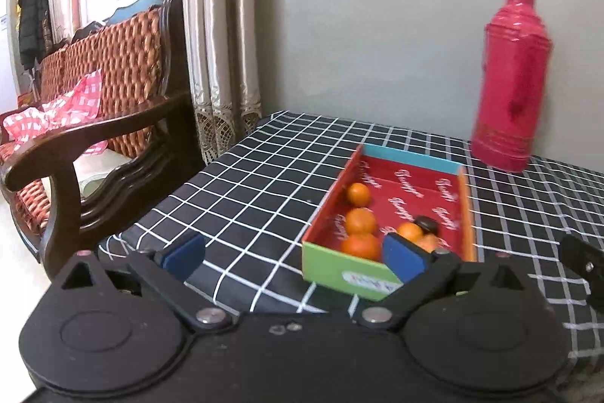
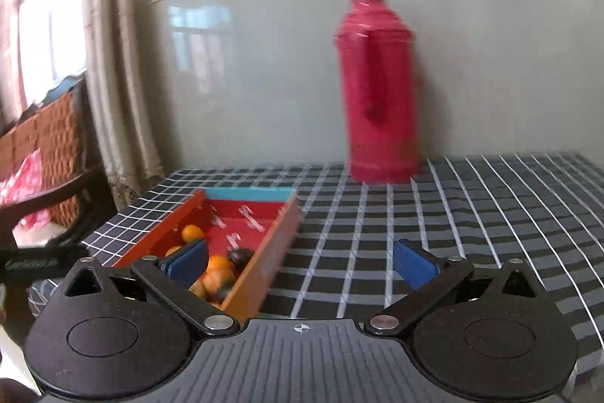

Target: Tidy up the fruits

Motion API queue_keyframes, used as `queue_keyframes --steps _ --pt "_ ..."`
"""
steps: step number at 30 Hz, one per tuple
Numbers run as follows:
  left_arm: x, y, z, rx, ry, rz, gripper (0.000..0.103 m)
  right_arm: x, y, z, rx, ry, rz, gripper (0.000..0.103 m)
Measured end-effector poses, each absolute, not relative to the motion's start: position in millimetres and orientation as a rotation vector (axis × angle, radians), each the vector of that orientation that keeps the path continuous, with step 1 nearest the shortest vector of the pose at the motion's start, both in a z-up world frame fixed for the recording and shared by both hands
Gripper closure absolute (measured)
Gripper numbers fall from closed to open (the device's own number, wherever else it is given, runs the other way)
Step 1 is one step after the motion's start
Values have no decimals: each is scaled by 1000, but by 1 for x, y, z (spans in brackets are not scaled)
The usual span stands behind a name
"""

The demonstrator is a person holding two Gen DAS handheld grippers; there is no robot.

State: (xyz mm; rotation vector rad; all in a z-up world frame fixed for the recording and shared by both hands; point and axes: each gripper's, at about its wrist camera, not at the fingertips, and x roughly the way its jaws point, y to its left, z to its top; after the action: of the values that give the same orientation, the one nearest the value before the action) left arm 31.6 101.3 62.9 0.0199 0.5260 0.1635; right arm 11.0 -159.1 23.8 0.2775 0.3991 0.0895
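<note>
A shallow cardboard box (image 1: 339,269) with a red printed floor lies on the black checked tablecloth (image 1: 256,187). It holds several oranges (image 1: 360,220) and a dark round fruit (image 1: 426,223). My left gripper (image 1: 294,257) is open and empty, just in front of the box's green near wall. In the right wrist view the box (image 2: 260,274) sits low left, with oranges (image 2: 219,265) and a dark fruit (image 2: 239,255) inside. My right gripper (image 2: 300,261) is open and empty, its left finger over the box's near corner.
A tall red thermos (image 1: 511,82) stands behind the box against the grey wall; it also shows in the right wrist view (image 2: 379,89). A wooden wicker bench (image 1: 105,101) with red checked cloth and a curtain (image 1: 219,36) are left of the table edge.
</note>
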Motion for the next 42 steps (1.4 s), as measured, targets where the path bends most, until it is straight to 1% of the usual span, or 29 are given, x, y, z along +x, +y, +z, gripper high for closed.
queue_keyframes --steps 3,7,11,18,42 --pt "4 98 74 39 503 135 6 -16 -169 34 337 423 46 0" --pt "-23 94 87 46 460 111 6 -45 -173 53 348 404 16 0" --pt "-40 91 97 56 424 94 6 -69 -173 70 339 362 3 0" --pt "-62 89 107 57 383 95 6 -94 -174 79 343 327 9 0" --pt "-58 87 102 57 389 80 6 -94 -168 76 336 324 34 0"
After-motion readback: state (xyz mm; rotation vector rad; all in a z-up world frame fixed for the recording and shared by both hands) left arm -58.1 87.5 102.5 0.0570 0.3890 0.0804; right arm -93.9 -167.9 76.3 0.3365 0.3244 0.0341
